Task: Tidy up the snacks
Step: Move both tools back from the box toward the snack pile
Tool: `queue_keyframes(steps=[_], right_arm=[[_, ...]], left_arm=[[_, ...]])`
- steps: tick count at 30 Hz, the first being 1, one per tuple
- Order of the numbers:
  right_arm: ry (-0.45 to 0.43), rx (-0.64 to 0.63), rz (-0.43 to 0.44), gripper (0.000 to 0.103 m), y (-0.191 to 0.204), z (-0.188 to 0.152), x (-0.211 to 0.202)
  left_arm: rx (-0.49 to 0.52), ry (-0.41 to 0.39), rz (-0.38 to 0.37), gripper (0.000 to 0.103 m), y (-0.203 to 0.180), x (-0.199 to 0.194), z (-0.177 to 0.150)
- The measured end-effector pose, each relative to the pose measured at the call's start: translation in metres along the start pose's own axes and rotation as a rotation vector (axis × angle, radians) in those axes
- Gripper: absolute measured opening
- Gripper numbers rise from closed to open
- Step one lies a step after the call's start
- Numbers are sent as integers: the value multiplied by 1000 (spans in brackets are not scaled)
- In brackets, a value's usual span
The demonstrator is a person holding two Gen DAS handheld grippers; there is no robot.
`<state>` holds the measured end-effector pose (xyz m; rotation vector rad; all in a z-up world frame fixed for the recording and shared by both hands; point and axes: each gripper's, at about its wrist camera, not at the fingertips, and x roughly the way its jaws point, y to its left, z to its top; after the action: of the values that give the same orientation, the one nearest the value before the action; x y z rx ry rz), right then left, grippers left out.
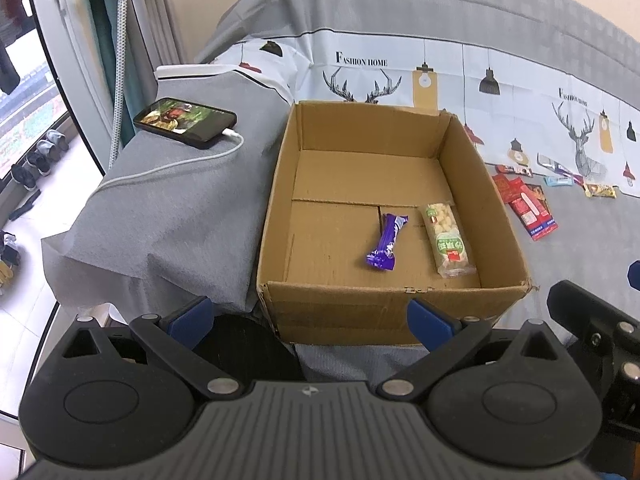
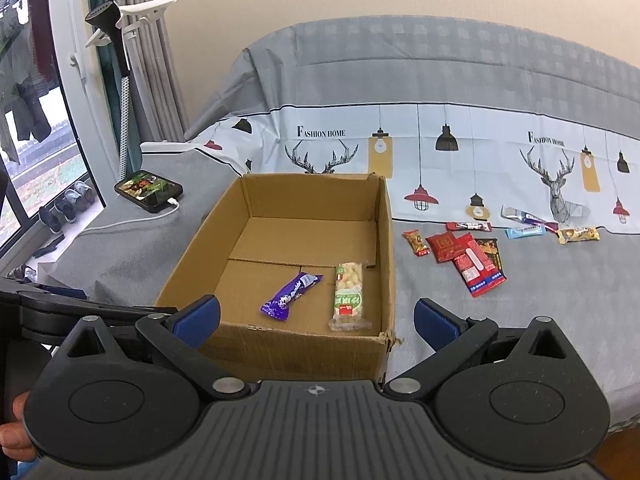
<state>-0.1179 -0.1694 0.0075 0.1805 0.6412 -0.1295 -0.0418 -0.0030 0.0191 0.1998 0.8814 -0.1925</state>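
Both my claws sit nearest, low at the front edge of the bed. My left claw (image 1: 310, 320) is spread wide with nothing between its blue pads, and my right claw (image 2: 316, 318) is just as wide and just as empty.

Just past them stands the cardboard box (image 2: 192, 264), open at the top. Two snacks already lie on its floor toward the near right corner: a purple candy bar (image 2: 291, 295) and, just beside it, a green and clear rice bar (image 2: 349, 297). They lie apart, not touching. The rest of the box floor is bare.

Farther out, to the right of the box on the grey bed cover (image 2: 520, 320), the unsorted pile waits: red packets (image 2: 468, 262) overlapping each other, a small orange-red sweet (image 2: 416, 243), a slim dark bar (image 2: 469, 226), a blue bar (image 2: 525, 232), a purple-and-silver one (image 2: 528, 216) and a yellow one (image 2: 579, 235).

I judge the job barely started: two in, most left out.

Left of the box, a phone (image 1: 185, 122) charges.
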Motion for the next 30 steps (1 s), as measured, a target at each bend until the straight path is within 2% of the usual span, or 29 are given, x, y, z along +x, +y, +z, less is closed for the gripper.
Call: queue_keyframes(steps=[5, 10, 17, 20, 24, 27, 30], right_arm=[[-28, 13, 7, 102, -7, 1, -2], [-42, 86, -6, 102, -32, 0, -4], [-52, 200, -93, 102, -98, -8, -3], [-53, 234, -153, 102, -131, -10, 7], [-57, 222, -187, 102, -170, -11, 35], [-51, 150, -163, 102, -192, -7, 74], [-6, 75, -129, 102, -211, -1, 129]], left_arm=[[-6, 18, -4, 103, -4, -1, 10], [30, 34, -6, 103, -25, 0, 22], [69, 88, -53, 103, -66, 10, 47], [75, 101, -51, 103, -81, 17, 58], [76, 123, -34, 103, -93, 29, 76], [61, 138, -7, 103, -94, 40, 87], [43, 159, 8, 103, -89, 51, 96]])
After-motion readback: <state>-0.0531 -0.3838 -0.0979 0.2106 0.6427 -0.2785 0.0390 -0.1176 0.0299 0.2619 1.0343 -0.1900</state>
